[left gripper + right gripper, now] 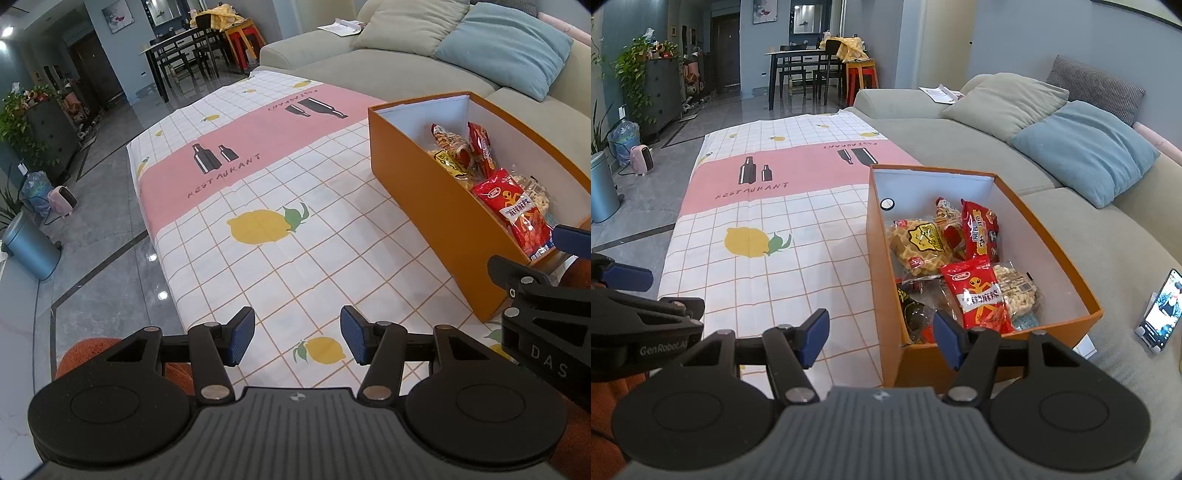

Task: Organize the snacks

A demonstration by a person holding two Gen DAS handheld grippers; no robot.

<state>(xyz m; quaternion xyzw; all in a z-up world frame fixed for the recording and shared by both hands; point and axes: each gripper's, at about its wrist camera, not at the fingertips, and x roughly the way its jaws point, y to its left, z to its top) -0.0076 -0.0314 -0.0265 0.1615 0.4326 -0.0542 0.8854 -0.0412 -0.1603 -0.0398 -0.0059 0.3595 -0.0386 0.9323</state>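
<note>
An orange box (881, 291) with white inside stands on the table's right side, next to the sofa; it also shows in the left wrist view (424, 192). Several snack packets lie in it: a red spicy-strip packet (979, 295), a yellow waffle packet (919, 243), a puffed-rice packet (1015, 290), another red packet (979, 230). My left gripper (297, 338) is open and empty above the tablecloth, left of the box. My right gripper (881, 336) is open and empty, above the box's near left corner.
The table wears a checked cloth with lemons and a pink band (768, 206). A grey sofa (960, 133) with a blue cushion (1086, 147) runs along the right. A phone on a stand (1160, 314) sits on the sofa. Floor, bin and dining table lie left and beyond.
</note>
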